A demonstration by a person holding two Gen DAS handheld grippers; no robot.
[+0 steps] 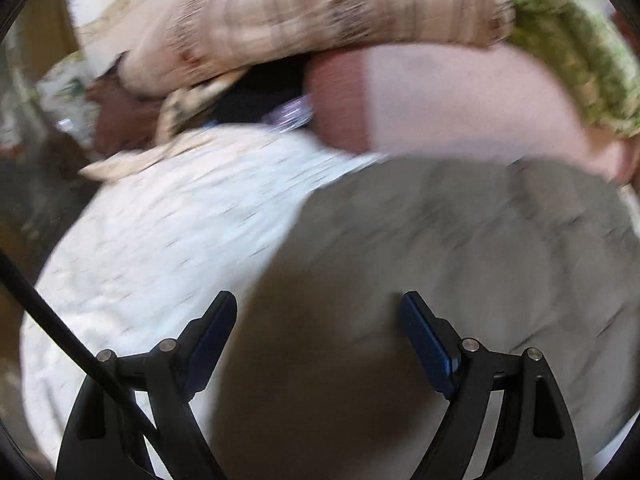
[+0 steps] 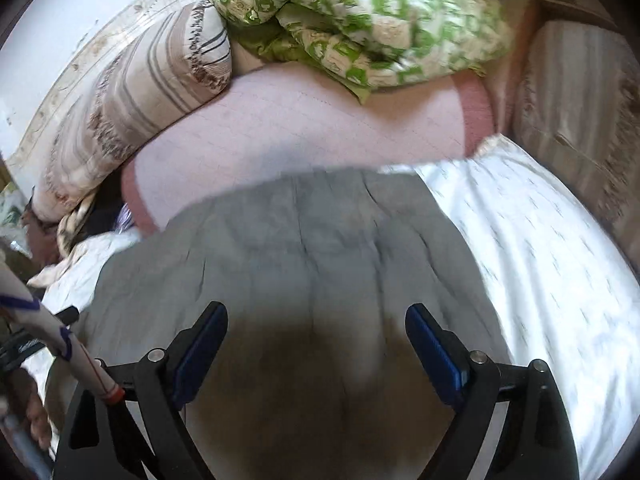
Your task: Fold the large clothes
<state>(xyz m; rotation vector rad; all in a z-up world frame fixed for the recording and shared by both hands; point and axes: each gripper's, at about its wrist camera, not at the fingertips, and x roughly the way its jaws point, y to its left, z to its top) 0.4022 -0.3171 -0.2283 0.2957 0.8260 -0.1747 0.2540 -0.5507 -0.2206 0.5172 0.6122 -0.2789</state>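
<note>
A large grey-olive garment (image 2: 320, 240) lies spread on a white patterned bedsheet (image 2: 540, 248); it also shows in the left wrist view (image 1: 440, 260). My left gripper (image 1: 318, 308) is open and empty, hovering over the garment's left part near its edge with the sheet (image 1: 160, 232). My right gripper (image 2: 316, 320) is open and empty, hovering over the middle of the garment. Both views are motion-blurred.
A pink blanket (image 2: 300, 128) lies beyond the garment. A striped beige pillow (image 2: 132, 92) and a green-white patterned duvet (image 2: 368, 20) sit at the bed head. Another striped cushion (image 2: 580, 92) stands at the right. Clutter (image 1: 80, 92) lies at the bed's left.
</note>
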